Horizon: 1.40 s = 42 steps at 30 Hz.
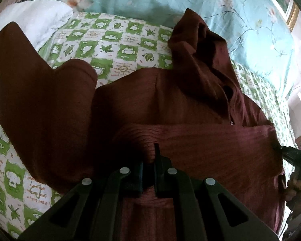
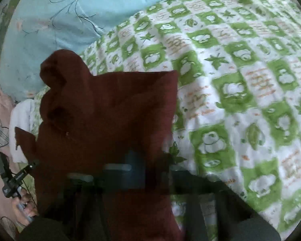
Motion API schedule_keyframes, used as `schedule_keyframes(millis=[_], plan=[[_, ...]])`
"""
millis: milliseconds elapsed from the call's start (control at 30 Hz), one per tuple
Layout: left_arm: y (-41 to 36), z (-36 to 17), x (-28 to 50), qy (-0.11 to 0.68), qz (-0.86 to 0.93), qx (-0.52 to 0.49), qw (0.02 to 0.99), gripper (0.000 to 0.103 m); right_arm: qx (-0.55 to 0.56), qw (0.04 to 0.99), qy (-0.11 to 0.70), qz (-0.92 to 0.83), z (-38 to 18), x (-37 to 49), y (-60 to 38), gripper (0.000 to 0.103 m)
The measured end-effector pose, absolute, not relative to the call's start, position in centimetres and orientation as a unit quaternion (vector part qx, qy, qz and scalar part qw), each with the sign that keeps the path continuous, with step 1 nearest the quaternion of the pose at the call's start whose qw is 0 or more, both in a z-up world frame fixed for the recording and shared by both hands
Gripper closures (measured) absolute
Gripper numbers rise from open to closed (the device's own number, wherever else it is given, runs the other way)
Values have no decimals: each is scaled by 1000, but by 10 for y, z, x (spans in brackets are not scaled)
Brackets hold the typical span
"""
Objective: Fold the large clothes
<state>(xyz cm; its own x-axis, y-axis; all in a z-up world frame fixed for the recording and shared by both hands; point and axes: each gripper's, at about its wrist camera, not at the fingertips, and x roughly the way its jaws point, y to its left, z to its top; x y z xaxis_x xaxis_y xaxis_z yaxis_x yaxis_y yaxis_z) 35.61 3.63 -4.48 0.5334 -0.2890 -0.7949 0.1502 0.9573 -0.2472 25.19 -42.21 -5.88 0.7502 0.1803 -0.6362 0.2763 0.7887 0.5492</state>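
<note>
A large dark red knit hoodie [image 1: 170, 104] lies spread on a green-and-white checked bed cover [image 1: 114, 46]. Its hood [image 1: 198, 46] points to the far right, one sleeve [image 1: 26, 76] spreads left. My left gripper [image 1: 149, 160] is shut on the ribbed hem [image 1: 190, 138] and lifts it. In the right wrist view the same hoodie [image 2: 110, 110] hangs in front of the blurred right gripper [image 2: 148, 172], which is shut on its fabric. The right gripper also shows in the left wrist view [image 1: 291, 152], at the hem's right end.
A light blue flowered quilt [image 1: 170, 2] lies along the far side of the bed. White folded cloth [image 1: 34, 18] sits at the far left. The checked cover [image 2: 240, 100] stretches wide to the right. A wall and gold picture frame [image 1: 293, 14] are at far right.
</note>
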Motion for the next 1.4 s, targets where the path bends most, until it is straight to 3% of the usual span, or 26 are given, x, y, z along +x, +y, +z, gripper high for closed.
schedule_keyframes(millis=[133,333,467,633,833,967,1033,1100,1200,1300,1400], plan=[[17,-43,356,465,-140,-52,872,97,330,872,358,-46,-63,248,-432,94],[25,-57,357,479,-134,-86,863,89,270,901,328,-85,-34,219,-399,83],[39,-50,345,475,-123,-102,865,83,251,897,363,-4,-45,222,-363,60],[93,-28,318,448,-86,-136,879,51,262,895,361,-31,-47,210,-365,59],[199,4,336,398,6,-192,897,45,258,912,313,65,-11,187,-327,59],[273,19,372,372,47,-263,889,41,253,906,325,95,-7,186,-300,59],[306,18,396,368,61,-302,878,33,250,904,333,99,-10,188,-292,59],[329,14,417,366,71,-327,868,30,241,902,343,105,-16,188,-283,59],[349,7,435,350,70,-371,857,37,235,899,355,104,-23,190,-279,59],[346,14,443,347,92,-338,870,96,239,895,364,98,-29,193,-280,59],[336,26,426,325,86,-326,884,98,244,893,364,98,-31,190,-283,59]])
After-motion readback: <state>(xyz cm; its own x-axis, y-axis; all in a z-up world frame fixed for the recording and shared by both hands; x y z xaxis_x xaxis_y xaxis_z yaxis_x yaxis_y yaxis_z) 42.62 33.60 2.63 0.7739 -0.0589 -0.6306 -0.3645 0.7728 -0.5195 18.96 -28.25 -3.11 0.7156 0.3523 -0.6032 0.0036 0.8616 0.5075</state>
